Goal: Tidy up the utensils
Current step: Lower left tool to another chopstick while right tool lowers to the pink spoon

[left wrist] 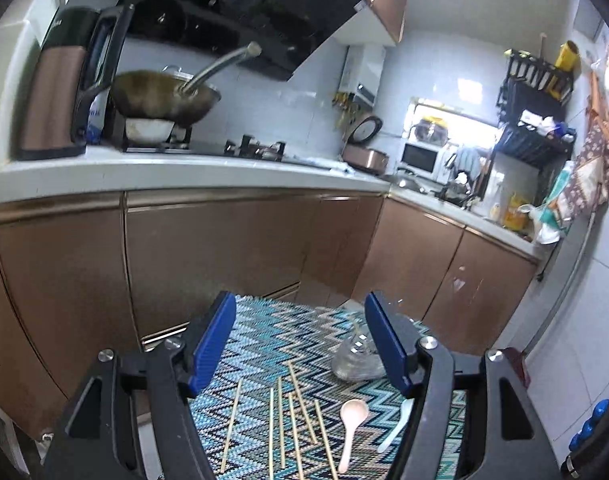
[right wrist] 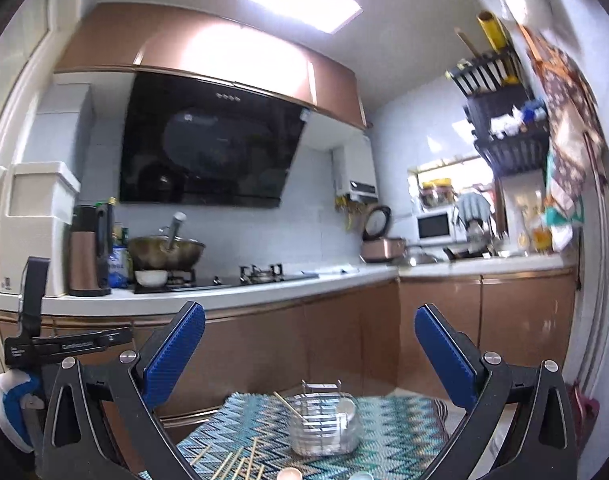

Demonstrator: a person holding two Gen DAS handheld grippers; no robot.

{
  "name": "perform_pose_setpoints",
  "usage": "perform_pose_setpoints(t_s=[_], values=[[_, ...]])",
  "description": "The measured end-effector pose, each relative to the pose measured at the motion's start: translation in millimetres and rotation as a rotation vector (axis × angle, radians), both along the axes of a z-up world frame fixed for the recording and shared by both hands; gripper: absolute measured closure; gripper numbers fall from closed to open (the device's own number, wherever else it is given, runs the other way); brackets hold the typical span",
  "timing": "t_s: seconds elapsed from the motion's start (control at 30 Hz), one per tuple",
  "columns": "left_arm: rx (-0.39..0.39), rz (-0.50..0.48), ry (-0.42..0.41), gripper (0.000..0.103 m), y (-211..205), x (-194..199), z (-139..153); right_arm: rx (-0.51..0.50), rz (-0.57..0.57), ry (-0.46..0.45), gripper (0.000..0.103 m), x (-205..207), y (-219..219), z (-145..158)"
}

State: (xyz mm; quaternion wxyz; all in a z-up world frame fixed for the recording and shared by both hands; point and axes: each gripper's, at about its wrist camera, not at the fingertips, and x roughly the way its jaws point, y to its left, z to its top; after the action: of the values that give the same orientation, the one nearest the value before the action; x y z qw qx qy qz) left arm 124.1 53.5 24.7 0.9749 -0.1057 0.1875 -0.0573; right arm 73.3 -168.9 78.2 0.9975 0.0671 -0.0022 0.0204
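Both tools are off the work: my left gripper (left wrist: 300, 344) and my right gripper (right wrist: 310, 354) hang with fingers spread wide, gripping nothing. Nearest me on the zigzag mat (left wrist: 264, 344) lie loose chopsticks (left wrist: 292, 420), with a pink spoon (left wrist: 350, 420) and a white spoon (left wrist: 398, 420) just beside them. The sticks look light, stiff and thin, apt to roll, so I would pinch one near its middle. The spoons seem smooth; I'd take the handle. Beyond stands the clear glass holder (right wrist: 324, 426), probably fragile, one chopstick and a spoon already inside.
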Motion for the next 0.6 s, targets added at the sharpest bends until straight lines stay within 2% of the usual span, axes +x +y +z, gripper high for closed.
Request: perform_pose_setpoints(t_s=[0.13,0.27,0.47,0.5,0.57,0.6], values=[[-0.002,0.007,0.069,0.038,2.2,21.2,-25.4,0.053,-0.031,0.068,0.0,18.4,-16.7,-20.5],[-0.013,-0.047,0.232,0.038,-1.3,60.0,-66.2,0.081,-0.05,0.207,0.0,49.7,-27.0,-47.8],[-0.019,-0.143,0.475,0.039,-17.7,119.3,-132.2,0.093,0.029,0.414,0.002,98.5,-23.9,-98.4],[-0.014,-0.158,0.509,0.04,-21.6,128.9,-142.7,0.098,0.059,0.453,0.004,108.2,-22.2,-108.8],[-0.012,-0.192,0.588,0.053,-28.4,149.9,-164.6,0.112,0.115,0.521,0.008,125.2,-18.9,-127.8],[-0.017,-0.208,0.633,0.056,-31.8,161.4,-176.4,0.123,0.146,0.564,0.012,135.7,-17.8,-140.5]])
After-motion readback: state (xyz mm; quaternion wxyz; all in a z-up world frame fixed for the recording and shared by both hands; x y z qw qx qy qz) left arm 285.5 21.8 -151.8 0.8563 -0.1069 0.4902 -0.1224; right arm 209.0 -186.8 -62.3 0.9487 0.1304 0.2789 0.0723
